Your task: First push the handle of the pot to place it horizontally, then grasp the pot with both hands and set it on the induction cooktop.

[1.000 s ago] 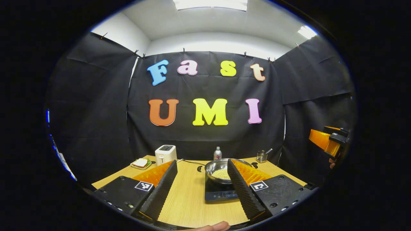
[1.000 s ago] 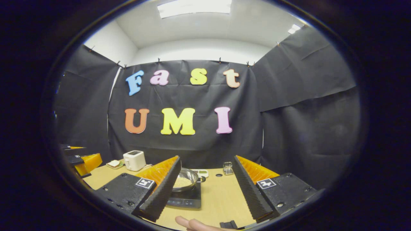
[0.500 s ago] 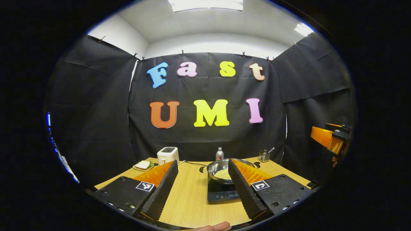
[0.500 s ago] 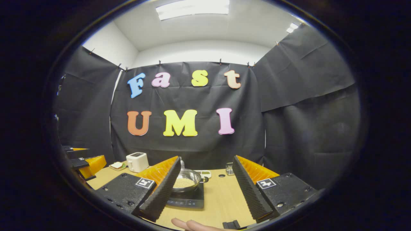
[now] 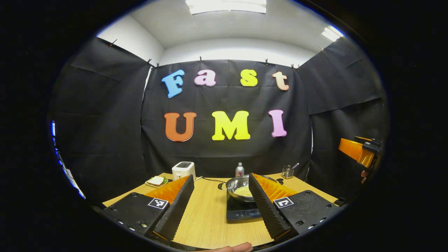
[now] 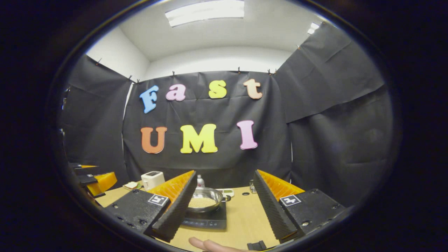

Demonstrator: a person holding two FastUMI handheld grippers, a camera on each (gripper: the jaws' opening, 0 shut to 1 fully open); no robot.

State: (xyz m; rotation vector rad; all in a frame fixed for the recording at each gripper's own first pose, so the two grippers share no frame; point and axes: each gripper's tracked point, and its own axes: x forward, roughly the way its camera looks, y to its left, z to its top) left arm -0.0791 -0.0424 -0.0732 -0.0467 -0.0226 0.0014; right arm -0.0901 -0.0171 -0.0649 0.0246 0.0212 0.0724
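Observation:
A steel pot holding pale grains sits on the black induction cooktop on the wooden table. In the left gripper view its right side is hidden behind one finger. My left gripper is open and held back from the pot, nothing between its fingers. In the right gripper view the pot rests on the cooktop, with a small dark handle on its right. My right gripper is open too, apart from the pot. The other gripper hangs far right; the left one shows far left.
At the table's back stand a white toaster, a plate with a sandwich, a small bottle and a cup with a utensil. A white flat device lies behind the pot. A fingertip shows at the bottom edge.
The right gripper has turned slightly, so the pot and cooktop sit more toward the middle between its fingers. The left gripper view has tilted only a little. Both stay open.

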